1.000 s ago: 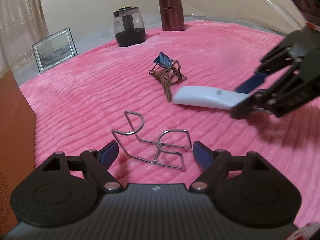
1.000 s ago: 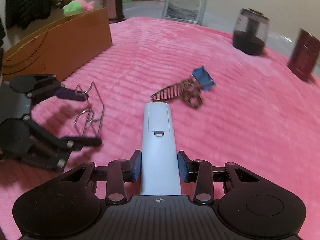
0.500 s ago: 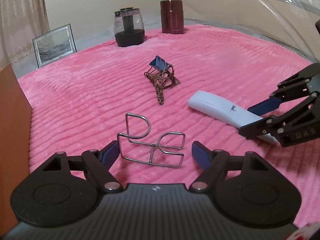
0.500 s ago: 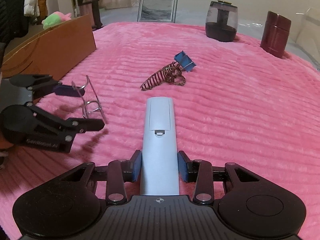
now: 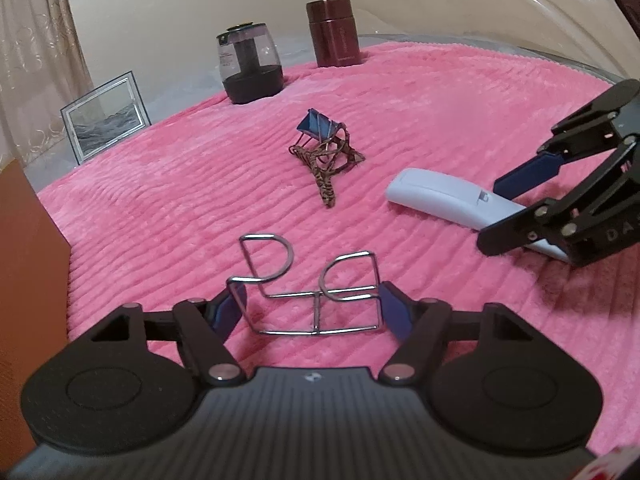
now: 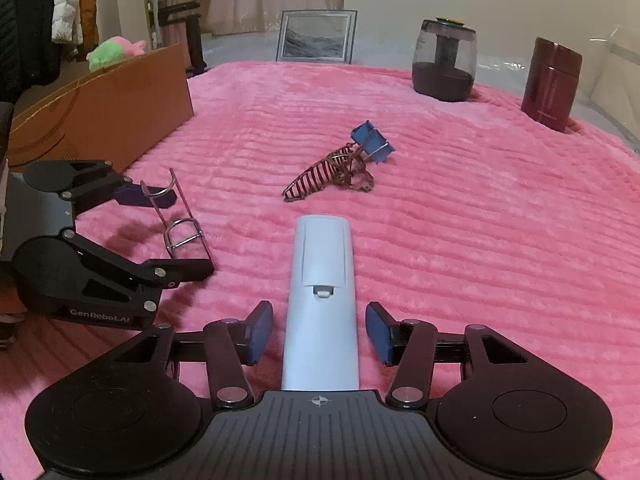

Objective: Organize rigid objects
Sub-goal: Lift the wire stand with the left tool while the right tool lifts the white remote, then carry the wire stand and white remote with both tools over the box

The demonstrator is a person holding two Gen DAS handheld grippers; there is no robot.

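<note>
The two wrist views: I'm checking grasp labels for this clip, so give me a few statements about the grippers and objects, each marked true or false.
1. The right gripper is clamped on the pale blue plastic remote control. False: its jaws stand apart, with gaps on both sides of the remote, which lies on the pink ribbed blanket.
2. The left gripper has its pads at the two sides of the bent silver wire rack. True.
3. The blue binder clip lies against the brown claw hair clip. True.
4. The dark red metal canister lies on its side. False: it stands upright.
5. The silver-framed picture lies flat on the blanket. False: it stands upright beyond the blanket's edge.
</note>
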